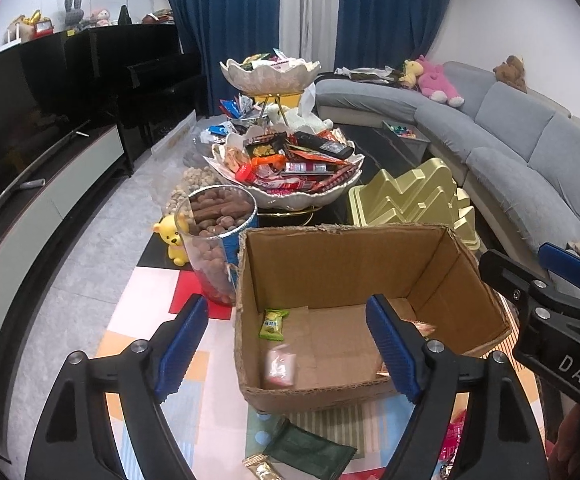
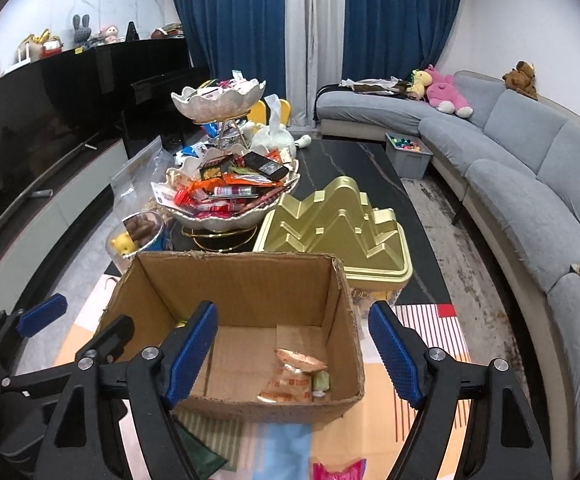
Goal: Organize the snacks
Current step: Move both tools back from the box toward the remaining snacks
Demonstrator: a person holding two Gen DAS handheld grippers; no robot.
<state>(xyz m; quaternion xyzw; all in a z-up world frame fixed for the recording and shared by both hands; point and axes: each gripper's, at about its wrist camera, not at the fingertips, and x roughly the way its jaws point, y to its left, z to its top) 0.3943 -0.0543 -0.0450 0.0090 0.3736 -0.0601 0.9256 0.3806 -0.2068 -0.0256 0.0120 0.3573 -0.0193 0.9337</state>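
An open cardboard box stands on the table; it also shows in the right wrist view. Inside lie a green candy, a blurred pink packet and orange wrapped snacks. My left gripper is open and empty above the box's near left side. My right gripper is open and empty above the box's near right side. A dark green packet and a gold candy lie in front of the box. A pink packet lies at the bottom edge.
A two-tier shell-shaped snack stand full of packets stands behind the box. A clear jar of brown snacks and a yellow bear are at its left. A gold mountain-shaped tin is at its right. A grey sofa curves along the right.
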